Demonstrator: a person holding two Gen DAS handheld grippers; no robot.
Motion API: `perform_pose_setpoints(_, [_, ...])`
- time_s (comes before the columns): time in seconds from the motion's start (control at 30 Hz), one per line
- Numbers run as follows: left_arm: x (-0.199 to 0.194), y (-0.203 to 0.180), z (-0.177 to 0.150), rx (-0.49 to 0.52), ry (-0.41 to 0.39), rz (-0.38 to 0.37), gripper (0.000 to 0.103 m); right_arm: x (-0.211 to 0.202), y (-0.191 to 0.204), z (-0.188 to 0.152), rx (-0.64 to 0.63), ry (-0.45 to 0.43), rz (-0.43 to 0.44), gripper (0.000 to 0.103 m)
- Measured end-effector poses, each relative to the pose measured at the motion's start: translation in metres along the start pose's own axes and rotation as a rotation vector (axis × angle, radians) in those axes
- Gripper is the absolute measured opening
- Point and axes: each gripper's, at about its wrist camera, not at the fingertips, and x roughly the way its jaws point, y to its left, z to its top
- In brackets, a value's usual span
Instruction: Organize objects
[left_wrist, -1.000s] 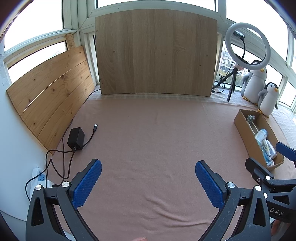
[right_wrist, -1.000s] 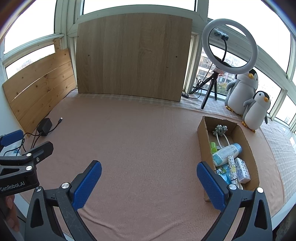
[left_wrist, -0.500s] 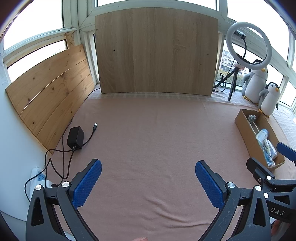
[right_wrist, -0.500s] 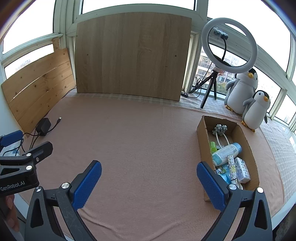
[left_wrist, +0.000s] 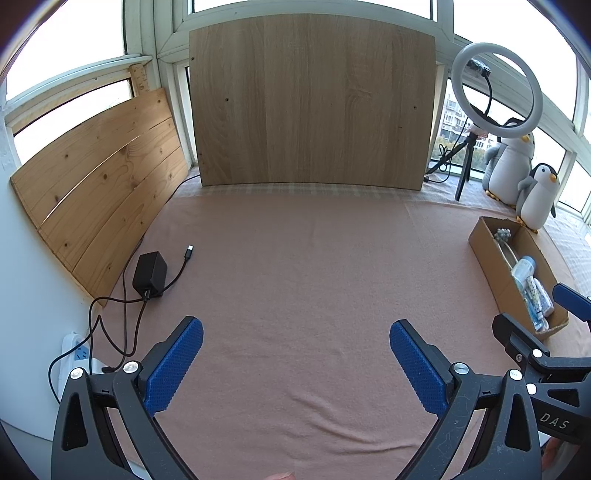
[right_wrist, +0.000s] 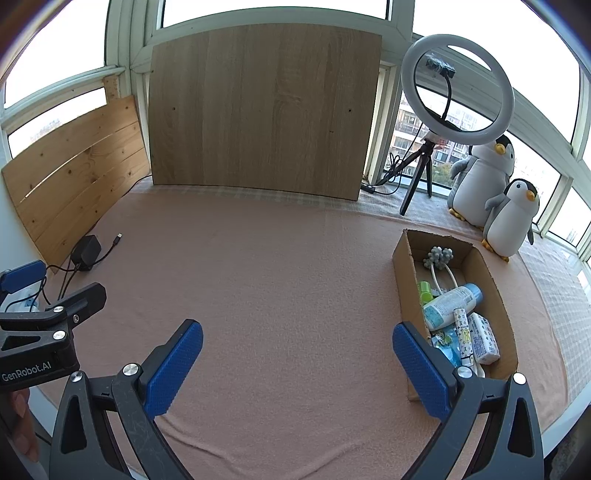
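Note:
An open cardboard box lies on the pink cloth at the right, also seen as the box in the left wrist view. Inside it are a white bottle with a blue cap, a grey bobbled item on a white loop, a green piece, a patterned tube and a tissue pack. My left gripper stands open over bare cloth, nothing between its blue pads. My right gripper is open too, its right fingertip beside the box's near left wall.
A black power adapter with trailing cables and a white power strip sit at the left edge. Wooden boards stand at the back and left. A ring light on a tripod and two plush penguins stand back right.
Both views have drifted slightly back from the scene. Both grippers stay open and nothing on the cloth has moved.

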Motion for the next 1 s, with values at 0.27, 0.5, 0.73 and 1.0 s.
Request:
perform_pose_setpoints(0.27, [0.0003,0.0002,0.0001,0.001,0.000,0.000,0.103,0.0004,-0.0008,0.0002,0.000,0.000,0.000,0.102])
perform_pose_setpoints(0.5, [0.0009,0.0010,0.0001,0.001,0.001,0.000,0.103,0.0004,-0.0002,0.0005,0.001,0.000,-0.001,0.102])
perform_pose_setpoints(0.73, [0.0027,0.0020,-0.0003,0.004,0.003,-0.001,0.103,0.0011,0.0002,0.0012,0.001,0.002,-0.002,0.102])
perform_pose_setpoints(1.0, [0.0063,0.0047,0.0012,0.010,0.008,-0.004,0.103,0.0053,0.0009,0.0027,0.007,0.007,-0.002,0.102])
